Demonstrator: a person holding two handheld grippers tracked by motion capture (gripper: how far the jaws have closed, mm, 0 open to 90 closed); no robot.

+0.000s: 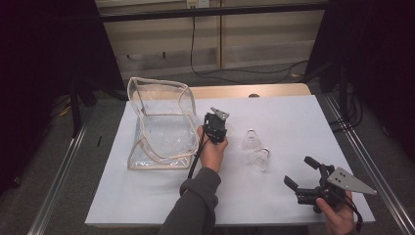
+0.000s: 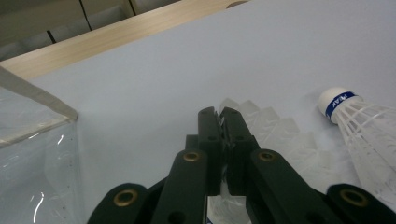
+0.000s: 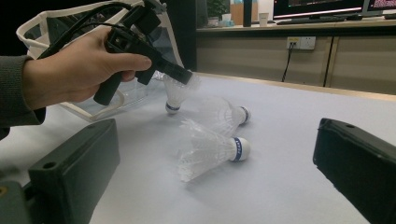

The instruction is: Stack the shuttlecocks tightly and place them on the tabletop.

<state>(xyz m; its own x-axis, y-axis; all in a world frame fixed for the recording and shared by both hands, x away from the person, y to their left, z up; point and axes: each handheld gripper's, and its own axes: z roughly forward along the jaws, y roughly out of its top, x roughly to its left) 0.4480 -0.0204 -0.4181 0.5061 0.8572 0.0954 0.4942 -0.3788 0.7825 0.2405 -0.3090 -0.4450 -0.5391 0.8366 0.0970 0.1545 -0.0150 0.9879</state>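
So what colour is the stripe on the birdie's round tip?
Blue, on the shuttlecock's white tip; right gripper view.

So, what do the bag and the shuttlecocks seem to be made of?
The bag looks like clear glossy plastic film: you see through its walls and they catch glints. Its edges carry beige trim, probably fabric. The shuttlecocks seem to be plastic: translucent white moulded skirts with ribs, not feathers. Their white caps with a blue band could be cork or foam; I cannot tell.
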